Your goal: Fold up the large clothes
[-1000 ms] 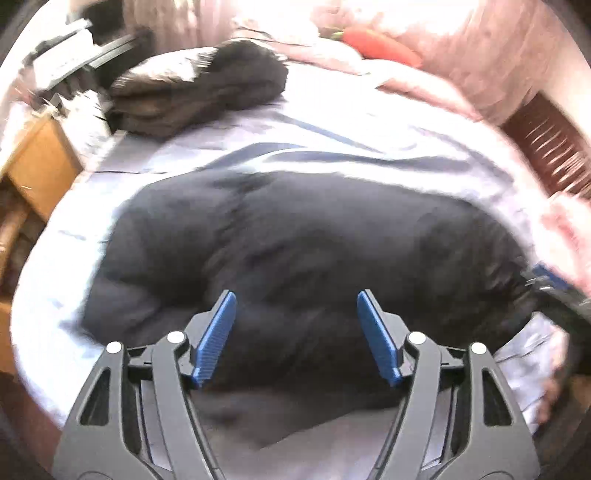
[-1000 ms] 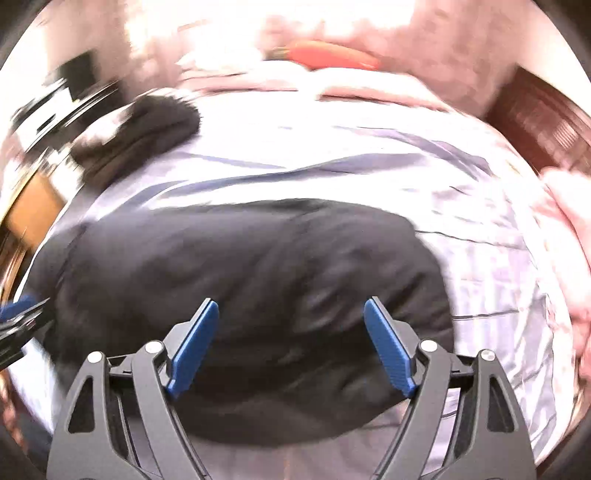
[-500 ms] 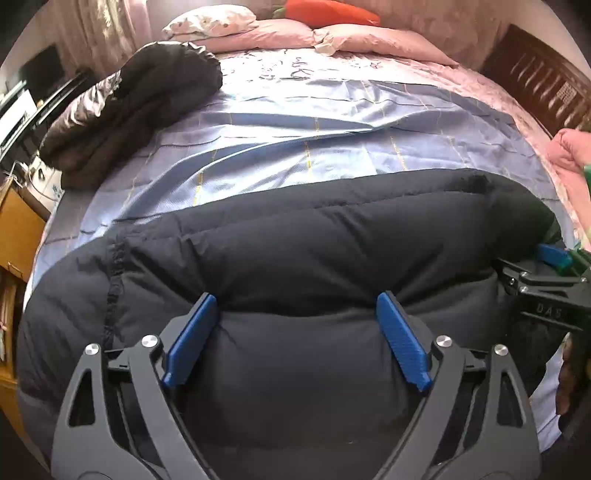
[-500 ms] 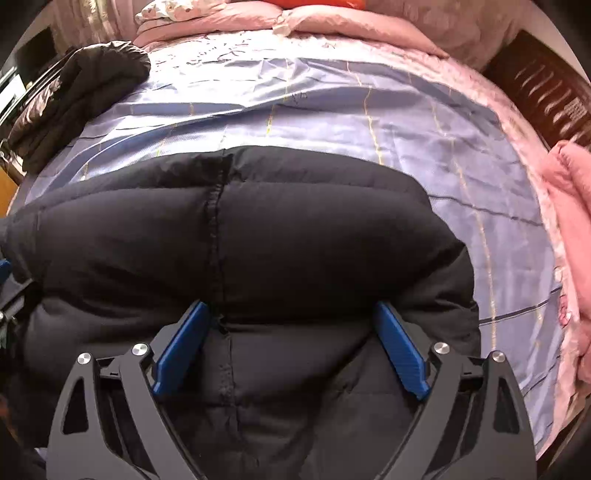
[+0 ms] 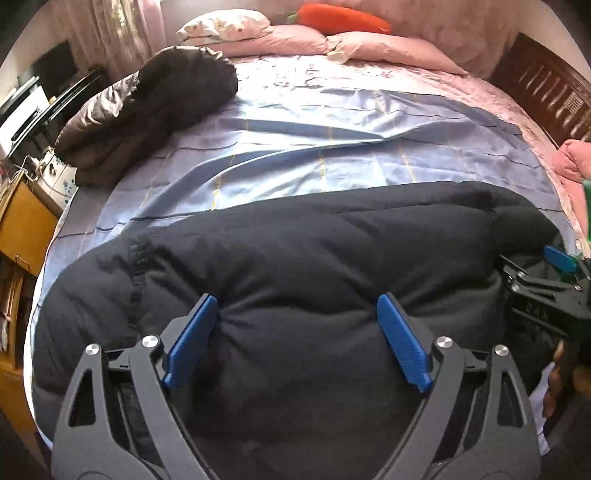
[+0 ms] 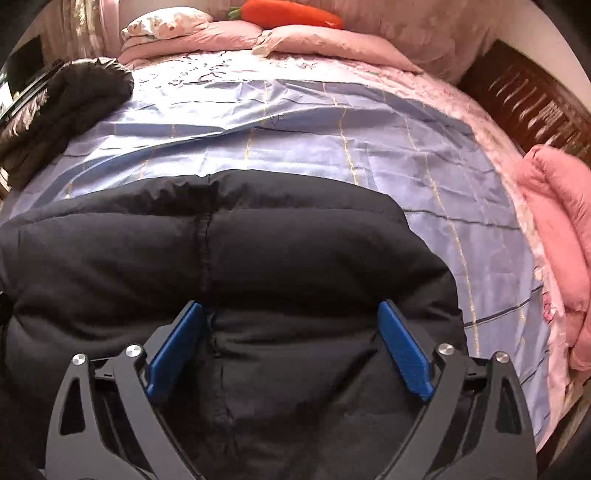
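Observation:
A large black puffy jacket (image 5: 295,258) lies across the near part of the bed, also in the right wrist view (image 6: 221,258), with a folded edge bulging toward me. My left gripper (image 5: 297,317) is open, its blue pads pressed against the jacket's padded fold on either side. My right gripper (image 6: 291,325) is open too, pads set against the jacket near a vertical seam. The right gripper also shows at the right edge of the left wrist view (image 5: 546,280).
The bed has a blue striped sheet (image 5: 332,147). A second dark jacket (image 5: 147,110) lies bunched at the far left. Pink pillows (image 6: 314,40) and an orange carrot cushion (image 6: 288,13) sit at the head. A pink blanket (image 6: 557,221) lies at the right, a wooden cabinet (image 5: 22,221) at the left.
Both grippers have come down and forward onto the black jacket, and their jaws have spread wider. The jacket now fills the near view, and the motion blur has gone.

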